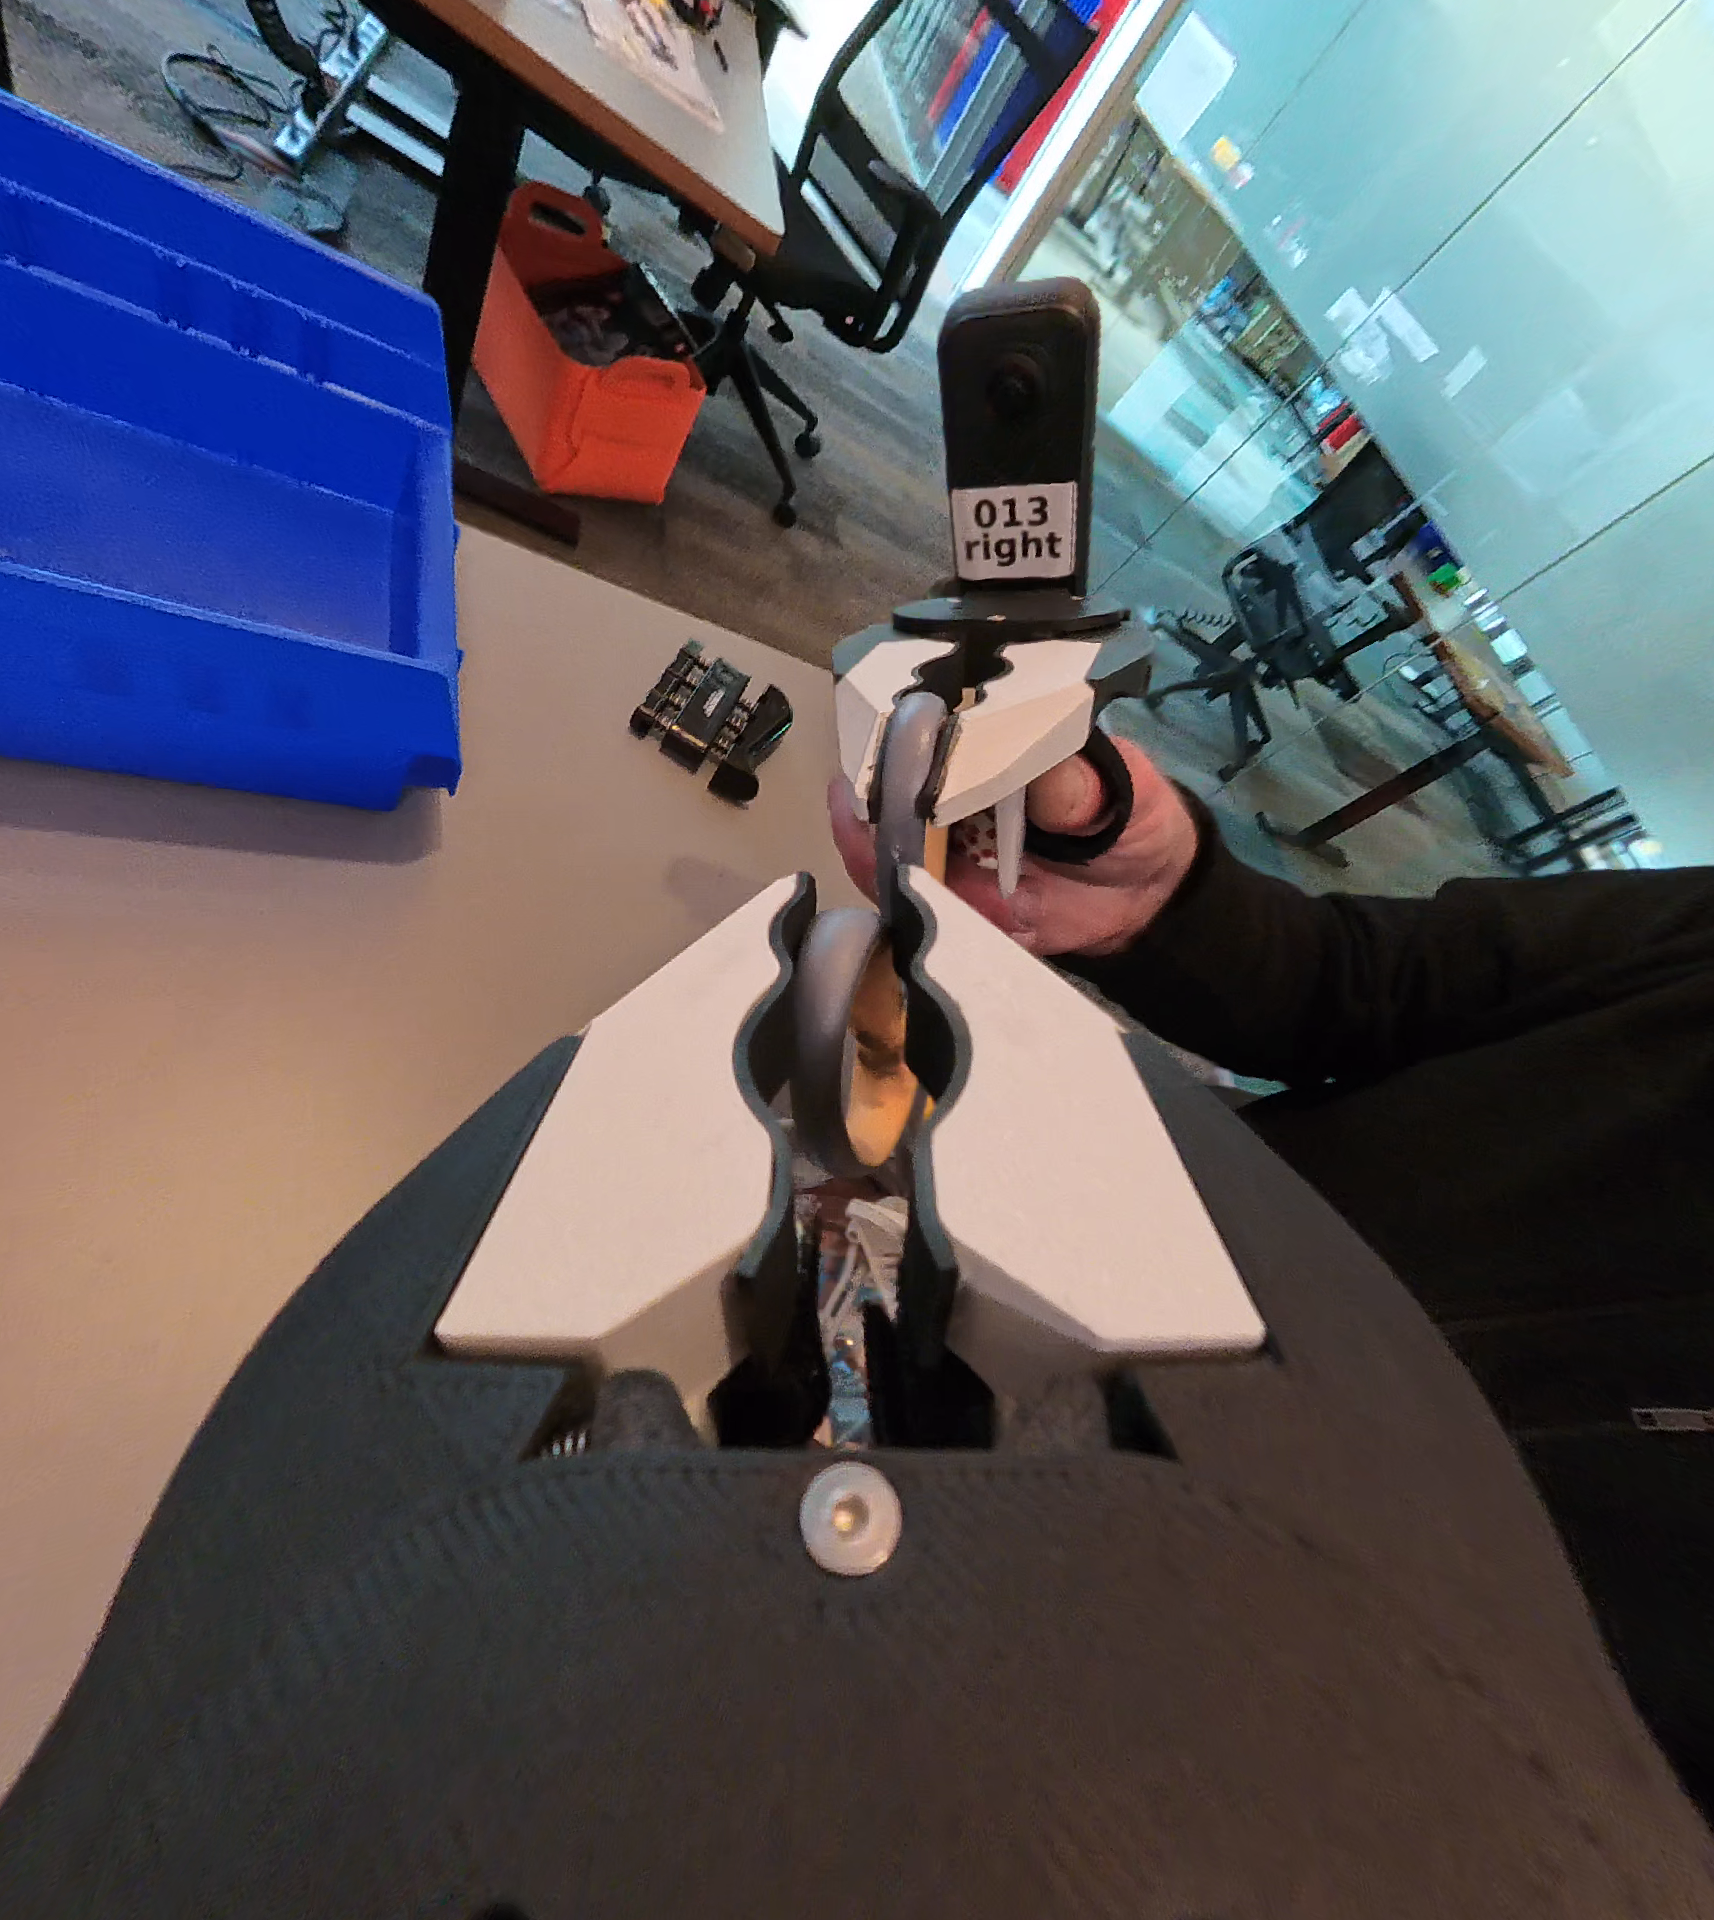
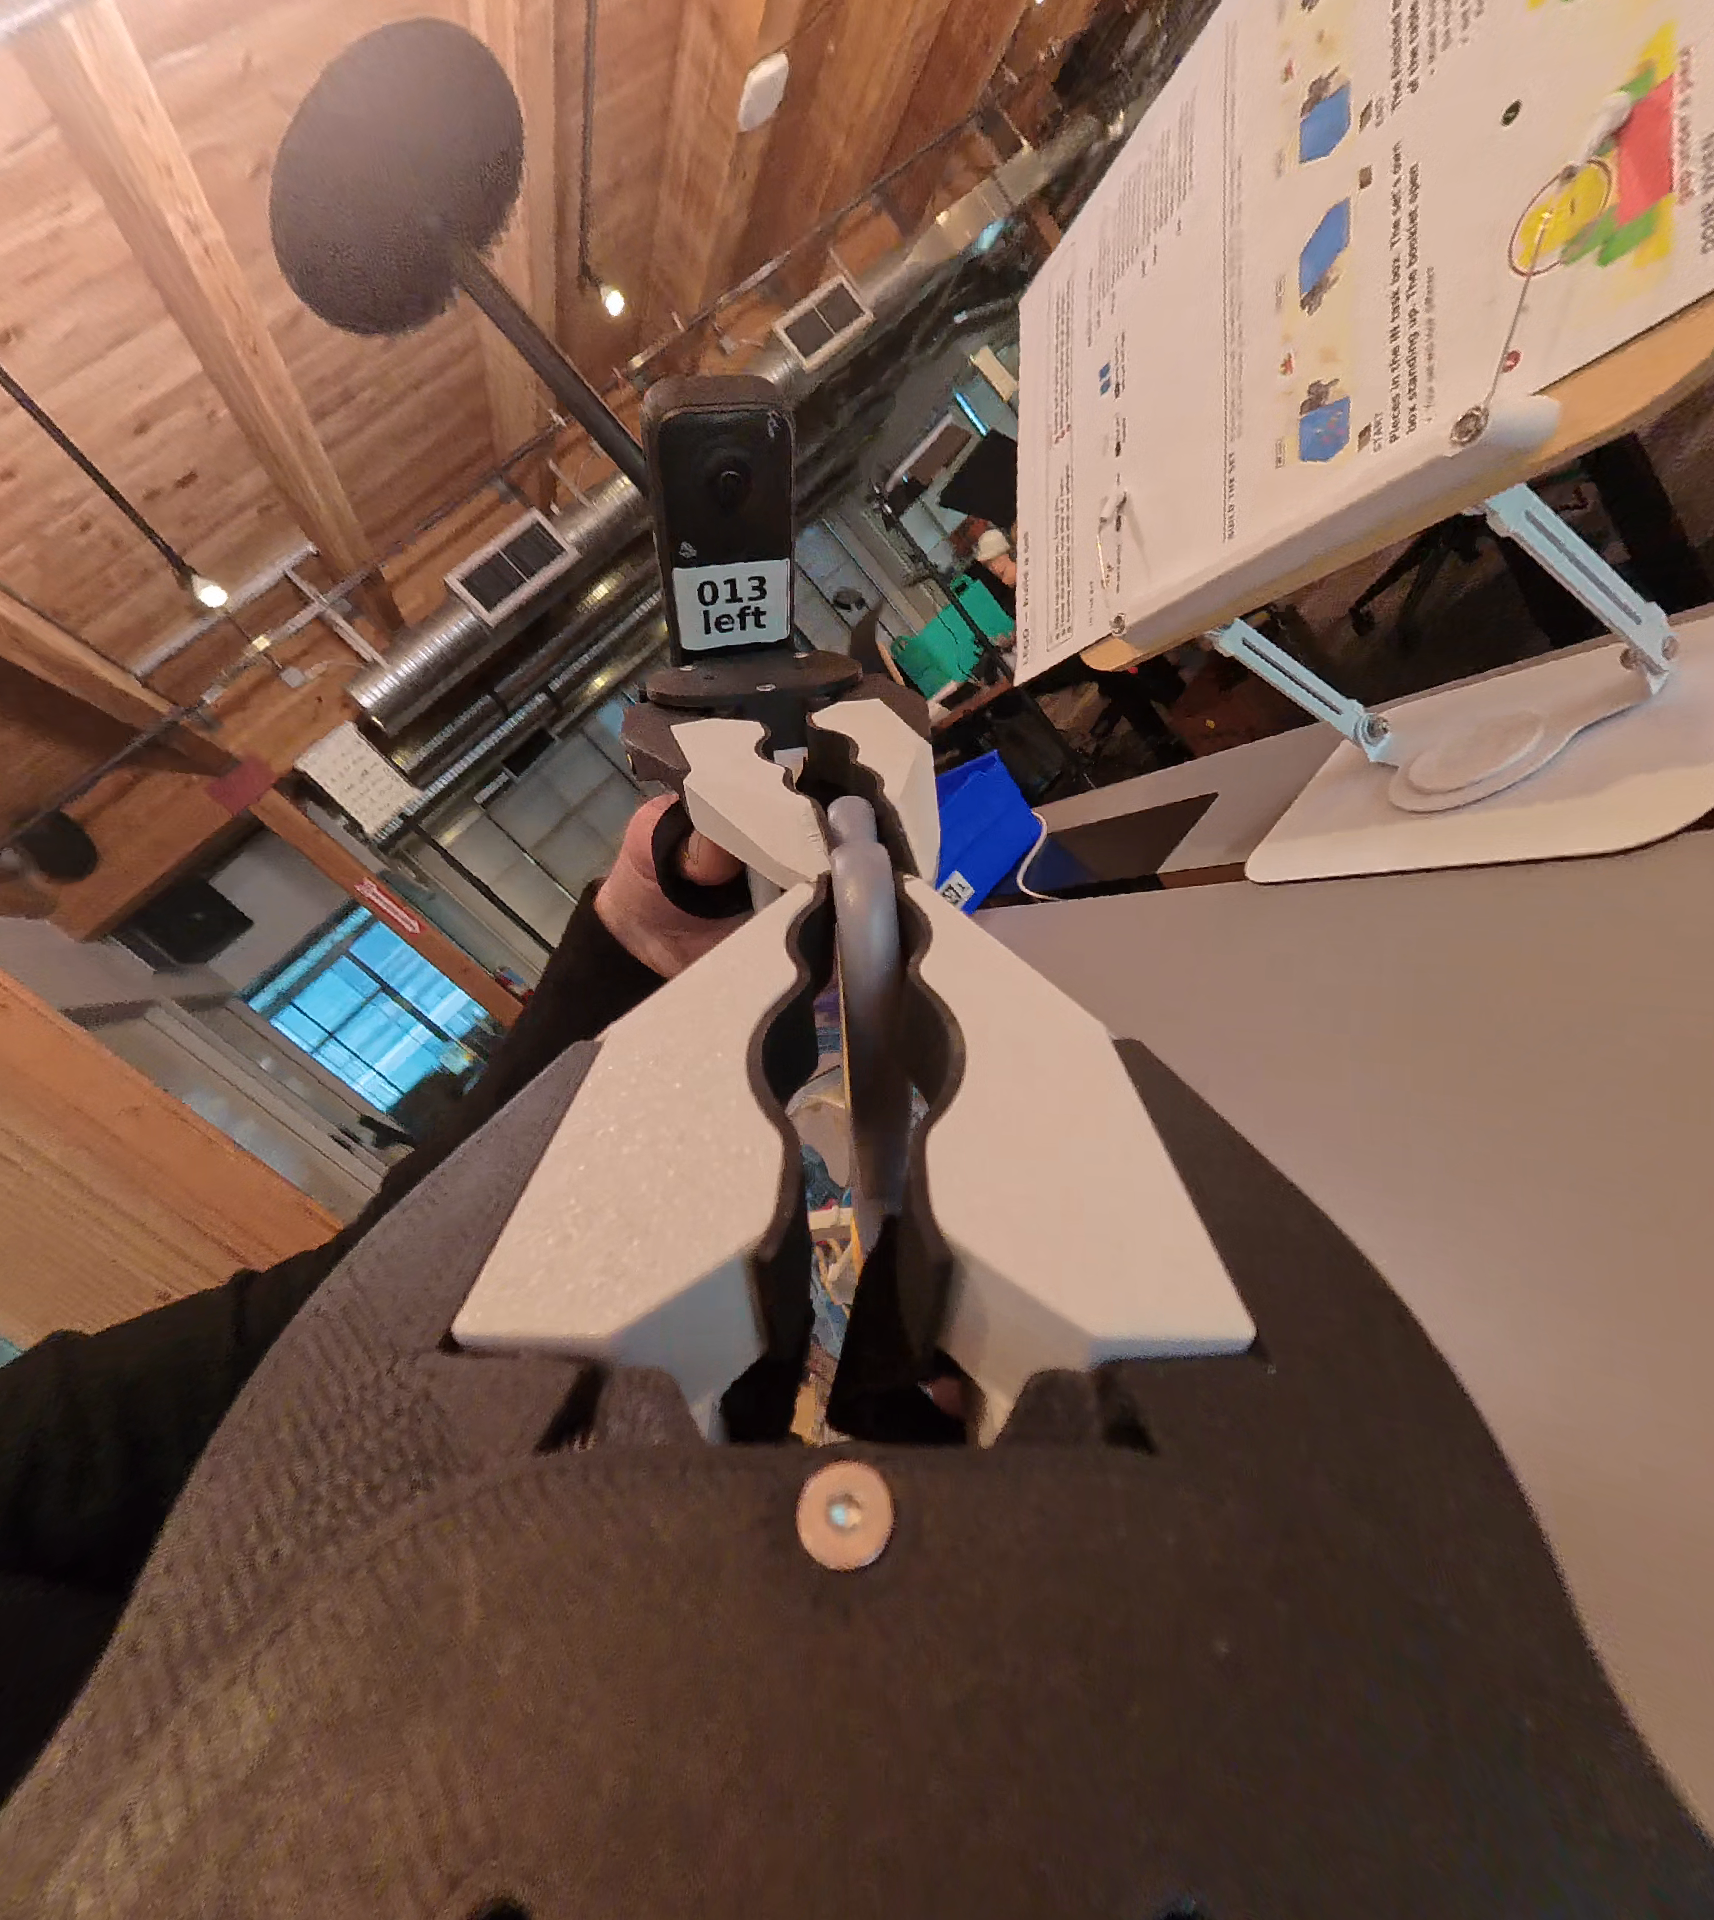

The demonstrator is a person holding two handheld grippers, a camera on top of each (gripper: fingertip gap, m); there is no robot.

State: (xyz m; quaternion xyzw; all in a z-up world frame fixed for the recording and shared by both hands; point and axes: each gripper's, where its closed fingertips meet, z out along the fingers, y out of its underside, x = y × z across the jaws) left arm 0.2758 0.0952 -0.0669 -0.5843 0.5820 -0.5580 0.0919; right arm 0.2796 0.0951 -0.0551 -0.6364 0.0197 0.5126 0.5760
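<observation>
Both claws faced each other above the worktop (image 1: 157,1039), each clamped on one end of the same thin bag with a grey curved rim (image 1: 832,1029). The left claw (image 1: 858,935) pinched the near end; the right claw (image 1: 920,727) gripped the far end. Pulled apart too hard, the bag might tear or slip from a claw. A blue bin (image 1: 167,468) sat to one side, a small black clip-like object (image 1: 713,717) lay near it, and a document stand (image 2: 1455,748) stood behind.
</observation>
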